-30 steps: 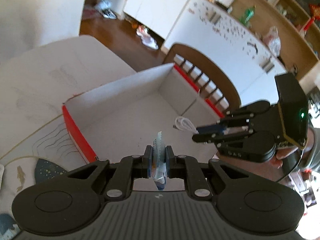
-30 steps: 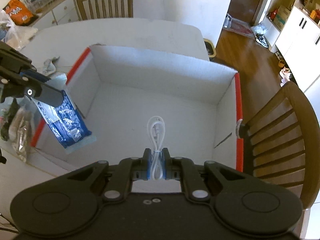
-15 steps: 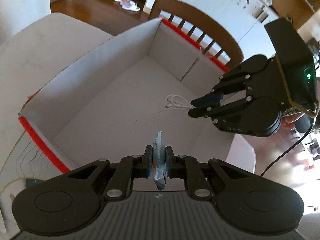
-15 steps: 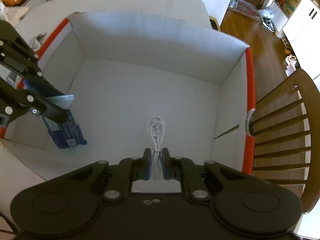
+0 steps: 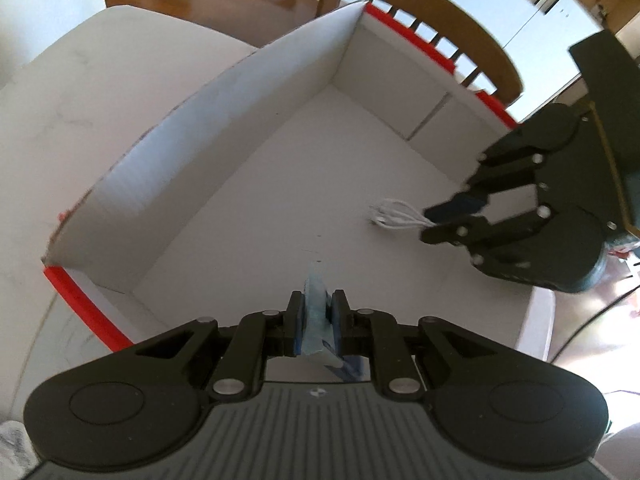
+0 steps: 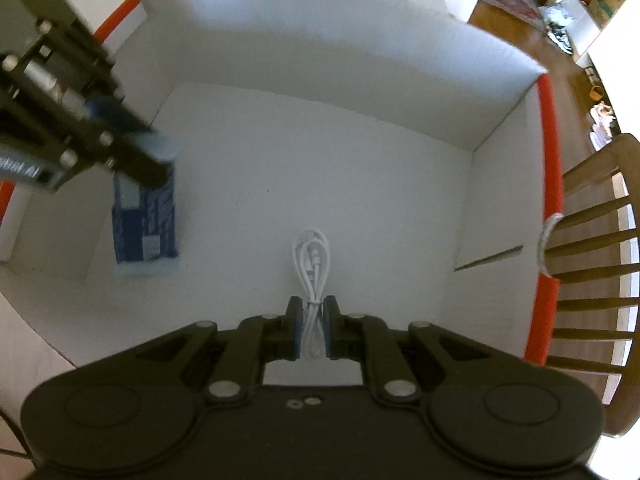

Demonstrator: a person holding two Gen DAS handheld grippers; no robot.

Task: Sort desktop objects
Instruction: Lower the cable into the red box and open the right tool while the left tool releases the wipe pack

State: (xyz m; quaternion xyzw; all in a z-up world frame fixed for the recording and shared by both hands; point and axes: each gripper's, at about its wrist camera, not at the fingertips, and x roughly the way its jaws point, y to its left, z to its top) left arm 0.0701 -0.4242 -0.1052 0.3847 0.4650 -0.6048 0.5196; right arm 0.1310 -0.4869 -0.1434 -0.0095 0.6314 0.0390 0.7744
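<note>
Open box [image 5: 224, 128] sits on the table [image 5: 60, 92], a chair [image 5: 424, 4] behind its far wall. Both claws are over the box interior: left claw [image 5: 316, 320] grips a packet [image 6: 146, 216]; right claw [image 6: 311, 328] grips a coiled cable [image 6: 312, 260].

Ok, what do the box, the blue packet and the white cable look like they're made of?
Box: probably corrugated cardboard, matt white; fine ribbing shows on its wall, red rim edges.
Blue packet: looks like thin plastic film or foil, with a flat sealed edge and print.
White cable: seemingly smooth plastic or rubber sheath, coiled and bound.
</note>
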